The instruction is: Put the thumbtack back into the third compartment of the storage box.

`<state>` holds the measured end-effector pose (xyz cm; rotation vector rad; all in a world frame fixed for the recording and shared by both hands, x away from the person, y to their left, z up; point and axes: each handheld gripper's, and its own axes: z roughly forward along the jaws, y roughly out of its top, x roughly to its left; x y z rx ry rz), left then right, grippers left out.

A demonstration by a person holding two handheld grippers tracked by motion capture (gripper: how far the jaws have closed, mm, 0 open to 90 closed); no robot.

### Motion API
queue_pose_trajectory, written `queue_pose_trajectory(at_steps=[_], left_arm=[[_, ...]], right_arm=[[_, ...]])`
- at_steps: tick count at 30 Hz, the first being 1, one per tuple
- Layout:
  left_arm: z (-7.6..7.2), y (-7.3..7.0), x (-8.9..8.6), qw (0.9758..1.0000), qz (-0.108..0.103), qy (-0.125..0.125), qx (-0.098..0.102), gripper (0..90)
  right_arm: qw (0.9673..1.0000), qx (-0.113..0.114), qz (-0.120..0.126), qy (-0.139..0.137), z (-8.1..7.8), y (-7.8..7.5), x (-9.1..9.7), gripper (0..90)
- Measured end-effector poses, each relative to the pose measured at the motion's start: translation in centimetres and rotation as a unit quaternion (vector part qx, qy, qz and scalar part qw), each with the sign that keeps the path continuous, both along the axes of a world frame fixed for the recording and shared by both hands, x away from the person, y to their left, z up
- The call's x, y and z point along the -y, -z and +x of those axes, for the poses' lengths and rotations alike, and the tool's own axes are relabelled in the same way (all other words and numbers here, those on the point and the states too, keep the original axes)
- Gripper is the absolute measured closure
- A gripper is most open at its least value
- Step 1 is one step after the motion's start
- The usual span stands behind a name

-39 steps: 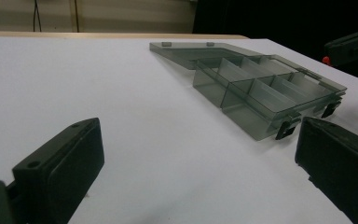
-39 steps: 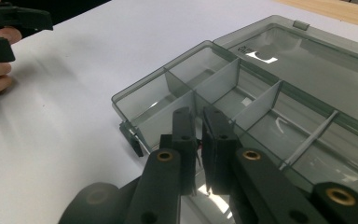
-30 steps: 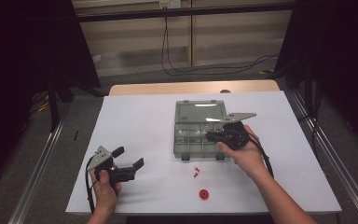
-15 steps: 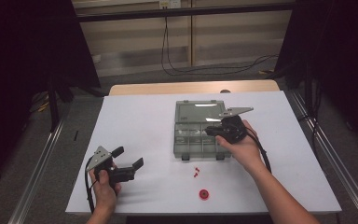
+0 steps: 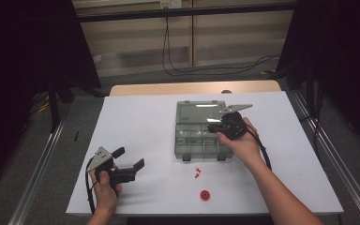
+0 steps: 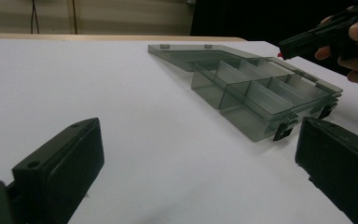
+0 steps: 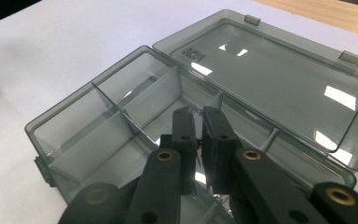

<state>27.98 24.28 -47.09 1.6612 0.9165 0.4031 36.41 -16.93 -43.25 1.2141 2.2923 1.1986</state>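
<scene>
1. At the middle of the high view, the smoky grey compartment box (image 5: 200, 131) lies open on the white table (image 5: 140, 122), its lid folded back flat toward the top of the frame.
2. Your right gripper (image 5: 212, 127) sits over the right part of the box, jaws pointing toward the frame's left, just above the compartments.
3. In the right gripper view, the 2 jaws stand nearly together with a thin slit between them, and a sliver of red (image 7: 198, 150) shows in that slit; what it is you cannot tell from here.
4. In that same view the box's dividers run directly under and beyond the jaw tips, with the lid (image 7: 279, 74) at the upper right of the frame.
5. At the lower left of the high view, your left gripper (image 5: 129, 158) rests low over the table, well apart from the box, jaws wide apart with nothing between them.
6. In the left gripper view, the box (image 6: 256, 93) lies in the upper right, beyond the right jaw.
7. Below the box in the high view, 2 small red pieces (image 5: 198, 172) and 1 red ring (image 5: 205, 195) lie on the table.
</scene>
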Motion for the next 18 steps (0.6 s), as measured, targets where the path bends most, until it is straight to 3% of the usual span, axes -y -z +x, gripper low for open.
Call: queue_pose_trajectory(at_steps=[18], left_arm=[[0.0, 0.0, 0.0, 1.0, 0.001, 0.002, 0.0, 1.1]], right_arm=[[0.9993, -0.025, -0.027, 0.004, 1.5, 1.4, -0.6, 84.2]])
